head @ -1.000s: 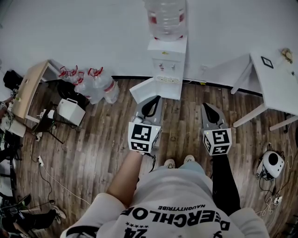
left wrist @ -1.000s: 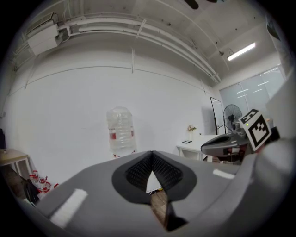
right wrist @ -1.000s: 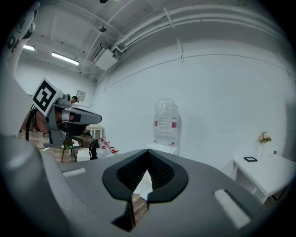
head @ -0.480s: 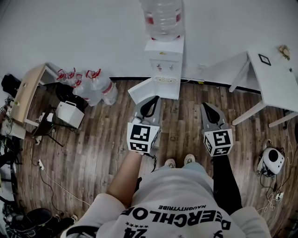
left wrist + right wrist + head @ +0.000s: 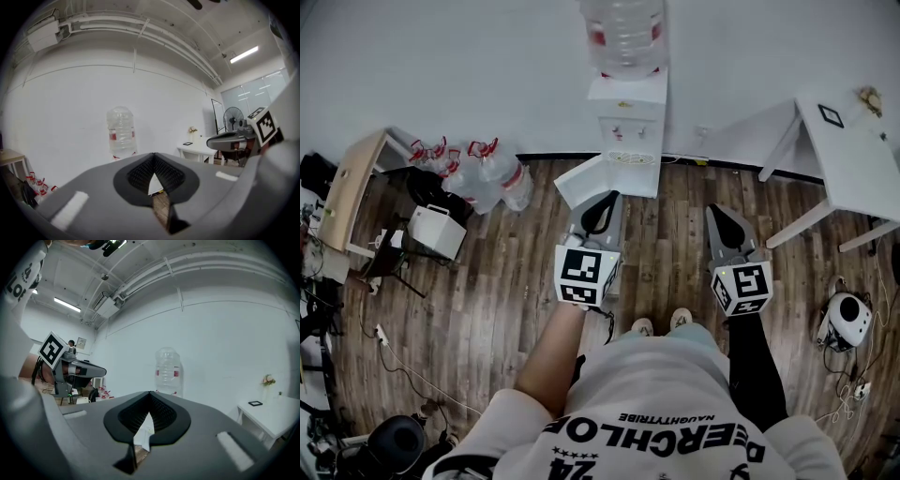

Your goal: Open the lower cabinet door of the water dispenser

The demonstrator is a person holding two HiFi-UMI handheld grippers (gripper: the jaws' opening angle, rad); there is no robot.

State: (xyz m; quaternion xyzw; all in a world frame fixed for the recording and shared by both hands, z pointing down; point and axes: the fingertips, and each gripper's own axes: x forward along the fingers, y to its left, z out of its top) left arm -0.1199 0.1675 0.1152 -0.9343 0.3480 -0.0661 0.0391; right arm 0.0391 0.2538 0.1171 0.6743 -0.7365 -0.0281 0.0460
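Left gripper (image 5: 607, 200): clenched, nothing between its jaws, near the door.
Right gripper (image 5: 720, 212): clenched, empty.
Water dispenser (image 5: 629, 131): against the wall, bottle (image 5: 623, 36) on top.
Lower cabinet door (image 5: 584, 180): apparently swung open leftward; the steep view leaves doubt.

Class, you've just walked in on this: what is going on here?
A person stands facing the water dispenser, holding the left gripper and right gripper out toward it. Both grippers have their fingers shut on nothing and touch nothing. The dispenser's lower cabinet door already stands swung open.
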